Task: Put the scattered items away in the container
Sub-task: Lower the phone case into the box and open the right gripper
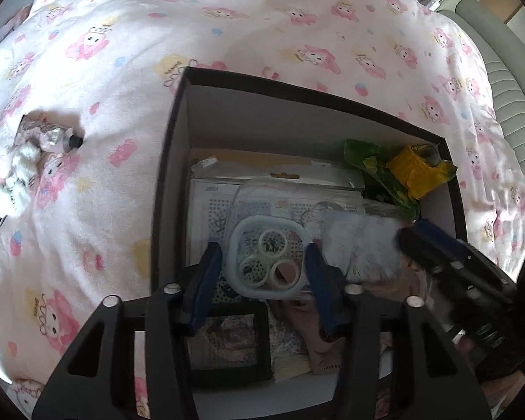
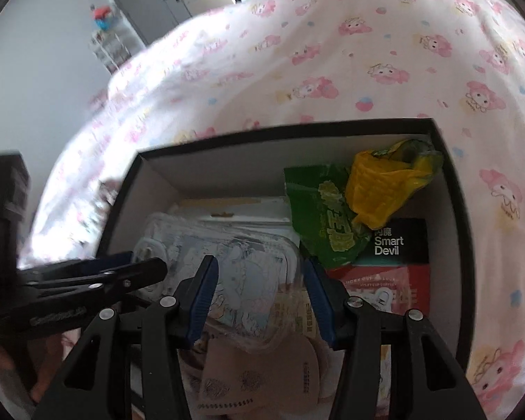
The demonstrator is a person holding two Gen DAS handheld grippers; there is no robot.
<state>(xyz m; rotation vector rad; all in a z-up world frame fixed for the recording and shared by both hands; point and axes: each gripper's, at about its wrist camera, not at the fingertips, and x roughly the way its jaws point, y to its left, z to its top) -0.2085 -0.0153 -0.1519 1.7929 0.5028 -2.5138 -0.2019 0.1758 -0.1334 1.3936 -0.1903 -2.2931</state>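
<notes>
A black box with pale inner walls (image 1: 178, 133) sits on a pink cartoon bedspread and holds many items; it also shows in the right wrist view (image 2: 122, 189). My left gripper (image 1: 264, 273) is over the box, its blue pads on either side of a clear square case of tape rolls (image 1: 267, 259). My right gripper (image 2: 259, 297) is open over a clear flat case (image 2: 227, 266) in the box and holds nothing. It shows blurred at the right of the left wrist view (image 1: 437, 248). A small tube (image 1: 57, 138) and a white plush toy (image 1: 15, 178) lie on the bedspread left of the box.
In the box lie a green snack bag (image 2: 325, 220), a yellow wrapper (image 2: 378, 185), a black "Smart Devil" pack (image 2: 399, 241), a red pack (image 2: 385, 287) and a beige mask (image 2: 262, 378). A padded headboard (image 1: 507, 112) edges the bed at right.
</notes>
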